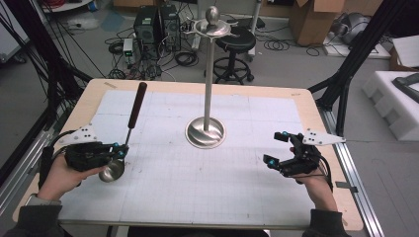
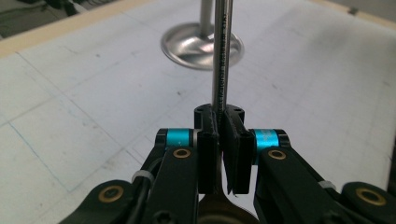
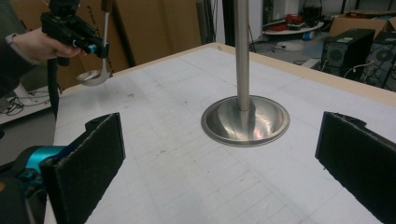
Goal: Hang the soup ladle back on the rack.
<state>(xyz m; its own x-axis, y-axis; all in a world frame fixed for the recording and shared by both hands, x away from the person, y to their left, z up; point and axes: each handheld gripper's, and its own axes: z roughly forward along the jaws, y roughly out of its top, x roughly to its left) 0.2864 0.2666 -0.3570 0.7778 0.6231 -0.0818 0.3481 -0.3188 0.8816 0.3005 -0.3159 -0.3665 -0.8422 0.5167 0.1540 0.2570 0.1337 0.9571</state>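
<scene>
the left gripper (image 1: pixel 120 151) has its jaws clenched on the thin metal shaft of a ladle (image 1: pixel 129 129), just above the bowl, and holds it clear of the table (image 1: pixel 316 207) near the left edge. the dark handle points up and away, and the bowl hangs below the jaws; nothing can be seen inside the bowl. the right gripper (image 1: pixel 277 148) hovers over the right side of the table with its jaws released and wide apart, holding nothing. between the two stands a tall metal stand (image 1: pixel 208 74) with a round dished base and small hooks under a knob at its top.

the step in hand looks like carrying the ladle to the stand to hang it. the grip sits low on the shaft, so the long handle could swing; lifting slowly and keeping the handle upright should help. the handle end would need to rise to the height of the hooks, and the free gripper could steady the pole. the dished base of the stand looks bare.
</scene>
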